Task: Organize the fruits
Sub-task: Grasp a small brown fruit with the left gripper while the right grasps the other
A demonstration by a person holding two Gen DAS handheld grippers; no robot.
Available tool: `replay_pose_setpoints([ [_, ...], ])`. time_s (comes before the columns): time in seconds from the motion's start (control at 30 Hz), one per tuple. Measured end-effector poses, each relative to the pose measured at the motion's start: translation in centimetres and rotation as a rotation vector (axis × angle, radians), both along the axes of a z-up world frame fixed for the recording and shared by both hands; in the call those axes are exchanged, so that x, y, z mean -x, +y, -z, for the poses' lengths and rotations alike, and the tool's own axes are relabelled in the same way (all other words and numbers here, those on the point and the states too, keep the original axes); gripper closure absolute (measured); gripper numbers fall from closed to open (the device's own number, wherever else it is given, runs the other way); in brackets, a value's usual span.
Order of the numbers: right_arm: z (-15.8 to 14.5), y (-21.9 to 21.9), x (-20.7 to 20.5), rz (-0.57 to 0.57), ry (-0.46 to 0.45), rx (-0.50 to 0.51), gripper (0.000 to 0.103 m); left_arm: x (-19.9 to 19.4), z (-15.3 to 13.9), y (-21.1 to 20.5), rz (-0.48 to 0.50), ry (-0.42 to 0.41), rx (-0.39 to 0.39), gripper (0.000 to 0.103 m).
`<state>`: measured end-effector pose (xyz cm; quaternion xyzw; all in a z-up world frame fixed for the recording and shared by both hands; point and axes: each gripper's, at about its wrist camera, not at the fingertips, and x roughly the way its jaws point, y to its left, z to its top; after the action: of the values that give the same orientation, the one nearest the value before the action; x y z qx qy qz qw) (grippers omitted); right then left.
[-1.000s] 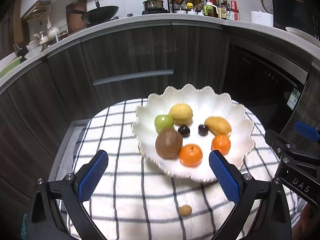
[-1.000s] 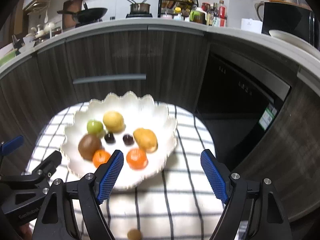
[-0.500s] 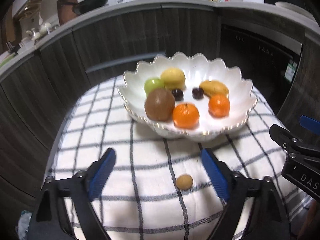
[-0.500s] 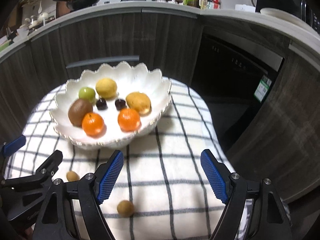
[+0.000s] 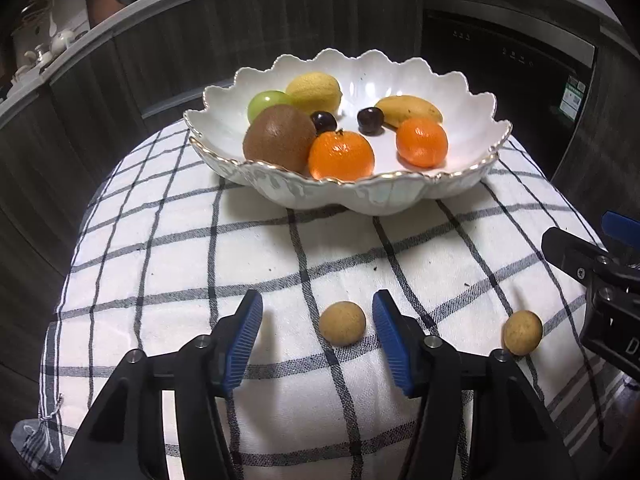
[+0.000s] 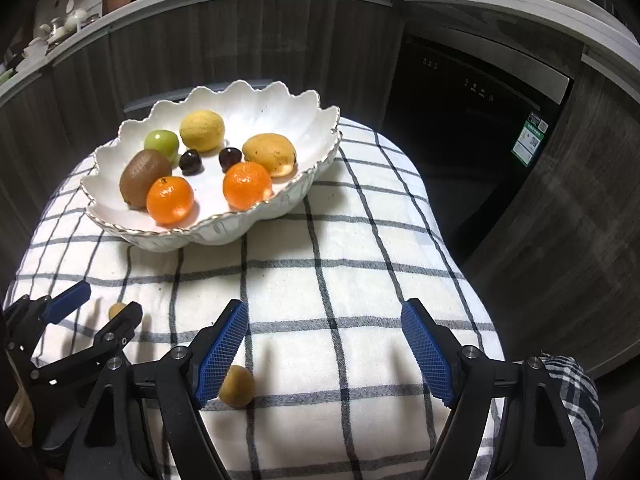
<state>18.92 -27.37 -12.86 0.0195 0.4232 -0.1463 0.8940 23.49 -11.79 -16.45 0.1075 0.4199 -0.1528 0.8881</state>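
The left gripper [image 5: 318, 322] tilts down over the cloth [image 5: 180, 264], jaws closing around a longan [image 5: 342, 323] without touching it. The right gripper [image 6: 324, 340], beside it over the cloth, holds its jaws wide, gripping nothing.

A green-and-white label [image 6: 530, 139] with a QR-style square is stuck to the dark appliance front [image 6: 472, 128] under the counter, its print too small to read; the same label [image 5: 573, 95] shows in the left wrist view. A single white letter "D" [image 5: 631, 345] stands on the black body of the right gripper at that frame's edge. Small pale marks on the appliance's control strip [image 6: 478, 88] cannot be made out.
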Motion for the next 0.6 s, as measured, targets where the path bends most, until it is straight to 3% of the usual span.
replay_pose_setpoints([
  [0.27, 0.6, -0.4, 0.0, 0.011, 0.020, -0.017, 0.023, 0.0, 0.5, -0.3, 0.021, 0.023, 0.013, 0.067],
  [0.37, 0.5, -0.3, 0.1, 0.011, 0.017, -0.019, 0.023, 0.0, 0.5, -0.4, 0.036, 0.036, 0.022, 0.079],
  [0.6, -0.3, 0.1, 0.7, -0.011, 0.005, -0.034, 0.024, 0.7, -0.5, 0.2, 0.028, 0.048, 0.026, 0.079],
])
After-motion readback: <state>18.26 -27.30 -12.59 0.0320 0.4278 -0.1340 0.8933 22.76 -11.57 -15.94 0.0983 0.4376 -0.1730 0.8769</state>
